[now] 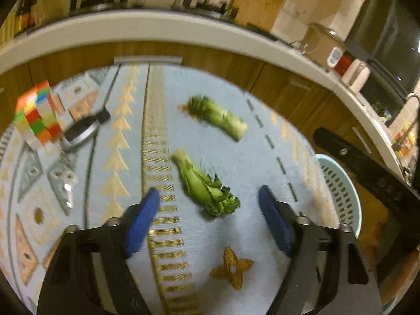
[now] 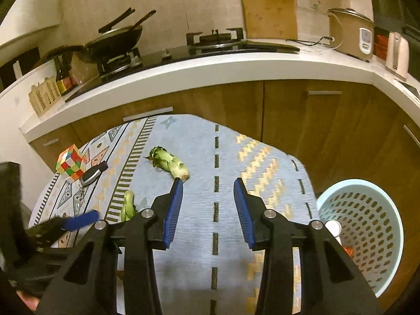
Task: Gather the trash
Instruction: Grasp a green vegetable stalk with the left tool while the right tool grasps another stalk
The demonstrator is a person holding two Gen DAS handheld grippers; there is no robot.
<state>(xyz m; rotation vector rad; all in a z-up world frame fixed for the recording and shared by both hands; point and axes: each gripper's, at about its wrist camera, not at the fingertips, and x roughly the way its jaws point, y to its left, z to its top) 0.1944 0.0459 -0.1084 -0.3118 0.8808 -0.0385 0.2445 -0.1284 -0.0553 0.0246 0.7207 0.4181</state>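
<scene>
Two green vegetable scraps lie on a patterned cloth (image 1: 236, 236). The near scrap (image 1: 204, 183) lies between and just ahead of my open left gripper (image 1: 210, 197). The far scrap (image 1: 218, 116) lies beyond it. In the right wrist view the far scrap (image 2: 170, 164) lies just ahead of the left fingertip of my open, empty right gripper (image 2: 208, 183). The near scrap (image 2: 128, 207) shows there at the left, partly hidden. A light blue perforated basket (image 2: 367, 210) stands at the right with a few items inside; it also shows in the left wrist view (image 1: 341, 194).
A colourful puzzle cube (image 1: 38, 115) and a car key with keyring (image 1: 81, 131) lie at the cloth's left. Wooden cabinets (image 2: 288, 120) and a white counter (image 2: 210, 71) with a stove, wok and rice cooker rise behind.
</scene>
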